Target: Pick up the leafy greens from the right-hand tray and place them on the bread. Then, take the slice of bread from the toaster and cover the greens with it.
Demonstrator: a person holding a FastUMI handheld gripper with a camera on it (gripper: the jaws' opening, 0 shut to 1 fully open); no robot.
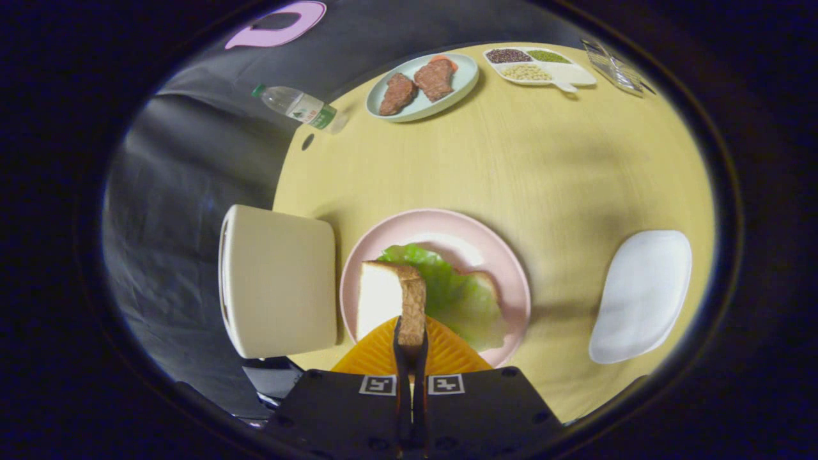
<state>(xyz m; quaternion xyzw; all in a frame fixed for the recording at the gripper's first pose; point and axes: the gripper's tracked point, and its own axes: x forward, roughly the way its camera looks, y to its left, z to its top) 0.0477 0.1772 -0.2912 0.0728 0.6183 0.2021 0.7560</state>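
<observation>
My gripper (411,338) is shut on a slice of bread (391,300), held on edge by its brown crust above the pink plate (505,268). On that plate lies a green lettuce leaf (460,297) spread over another slice of bread (484,280), of which only a crust corner shows. The held slice hangs over the leaf's left part. The cream toaster (278,281) stands just left of the plate. The white right-hand tray (642,294) lies to the right of the plate with nothing on it.
At the far side of the round yellow table (543,153) sit a pale blue plate (422,86) with meat pieces and a white divided dish (543,67) of beans. A plastic bottle (297,107) lies at the far left edge.
</observation>
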